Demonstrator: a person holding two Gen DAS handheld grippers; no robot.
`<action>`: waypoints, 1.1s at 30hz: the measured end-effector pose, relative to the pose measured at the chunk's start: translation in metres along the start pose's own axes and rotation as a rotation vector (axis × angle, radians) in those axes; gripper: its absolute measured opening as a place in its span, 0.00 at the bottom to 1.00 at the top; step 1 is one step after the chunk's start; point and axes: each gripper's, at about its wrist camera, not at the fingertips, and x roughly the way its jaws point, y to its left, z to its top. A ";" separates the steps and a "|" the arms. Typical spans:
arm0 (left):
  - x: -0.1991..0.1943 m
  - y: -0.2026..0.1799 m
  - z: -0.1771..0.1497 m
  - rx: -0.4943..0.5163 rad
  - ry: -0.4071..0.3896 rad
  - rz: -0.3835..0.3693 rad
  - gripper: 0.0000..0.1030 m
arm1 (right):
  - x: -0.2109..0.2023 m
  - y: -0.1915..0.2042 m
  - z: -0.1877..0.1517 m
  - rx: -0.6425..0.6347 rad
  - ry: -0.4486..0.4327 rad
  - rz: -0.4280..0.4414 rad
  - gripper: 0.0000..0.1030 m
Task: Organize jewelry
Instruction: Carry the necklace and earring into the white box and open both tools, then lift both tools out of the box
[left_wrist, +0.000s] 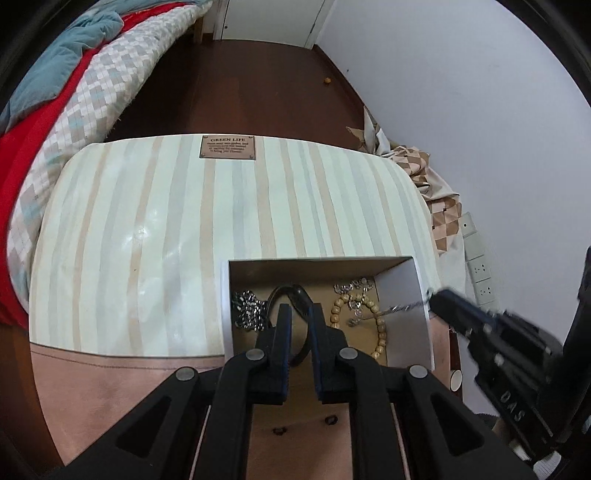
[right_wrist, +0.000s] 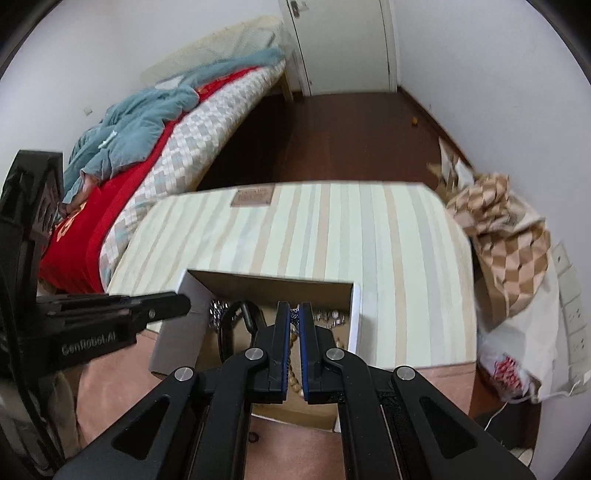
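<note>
An open cardboard box (left_wrist: 402, 295) stands on a striped stool top (left_wrist: 166, 229). It holds a silver chain (left_wrist: 248, 308), a black bracelet (left_wrist: 295, 295), a wooden bead bracelet (left_wrist: 380, 325) and clear crystal pieces (left_wrist: 352, 288). My left gripper (left_wrist: 300, 314) hovers over the box, jaws slightly apart and empty, the black bracelet behind them. My right gripper (left_wrist: 434, 297) comes in from the right, shut on a thin silver chain (left_wrist: 402, 308) over the box's right wall. In the right wrist view the right gripper (right_wrist: 294, 314) is nearly shut above the box (right_wrist: 352, 317), with chain links (right_wrist: 294, 316) between the tips.
A bed with red, checked and teal bedding (left_wrist: 74, 110) lies to the left. Dark wood floor (left_wrist: 258, 92) runs to a white door. Checked paper and bags (right_wrist: 509, 240) are piled right of the stool by a wall power strip (left_wrist: 480, 266).
</note>
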 end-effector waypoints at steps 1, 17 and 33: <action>0.000 0.000 0.002 -0.002 -0.005 0.011 0.09 | 0.003 -0.003 0.000 0.012 0.018 0.002 0.05; -0.024 0.019 -0.032 0.013 -0.130 0.366 1.00 | 0.000 -0.006 -0.022 0.027 0.140 -0.172 0.96; -0.070 0.006 -0.074 0.035 -0.219 0.472 1.00 | -0.038 0.019 -0.048 0.034 0.116 -0.269 0.98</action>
